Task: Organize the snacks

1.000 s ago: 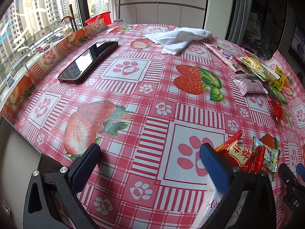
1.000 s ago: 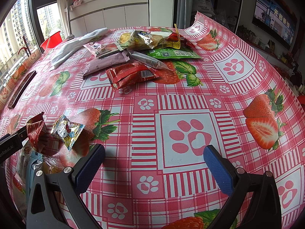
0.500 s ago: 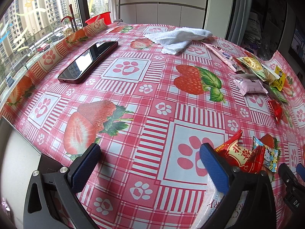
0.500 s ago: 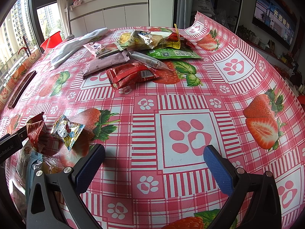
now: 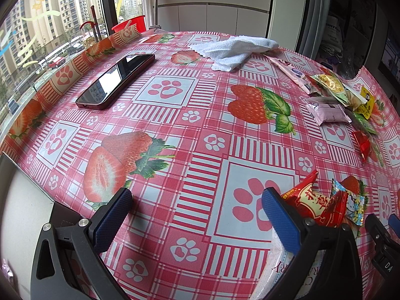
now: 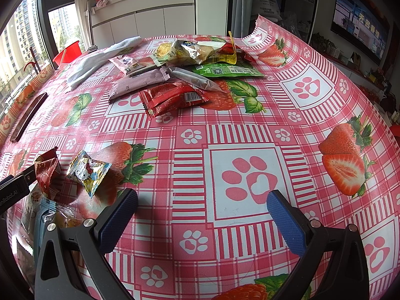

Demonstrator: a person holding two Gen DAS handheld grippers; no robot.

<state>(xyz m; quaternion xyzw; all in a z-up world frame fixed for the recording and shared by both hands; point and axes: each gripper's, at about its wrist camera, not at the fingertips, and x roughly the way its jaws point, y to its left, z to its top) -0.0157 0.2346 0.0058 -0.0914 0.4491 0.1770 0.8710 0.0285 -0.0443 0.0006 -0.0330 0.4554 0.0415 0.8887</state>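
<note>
Both the left gripper [image 5: 197, 207] and right gripper [image 6: 202, 208] hover spread wide and empty. Nearest, the cartoon candy packet [image 6: 88, 172] sits light and crinkly; a clumsy pinch could skid it. Farther off, the overlapping snack pile [image 6: 190, 75] risks multiple wrappers lifting together.

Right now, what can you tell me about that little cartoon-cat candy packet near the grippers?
The cartoon-cat packet is a small pillow-shaped wrapper of shiny, crinkly film, printed with a white cat face with a red bow on a yellow and blue pattern, its ends crimped. It looks sealed and puffy, lying tilted on the strawberry tablecloth, partly over a printed strawberry. A red wrapper lies just beside it; whether they touch is unclear. Neither gripper holds it.
</note>
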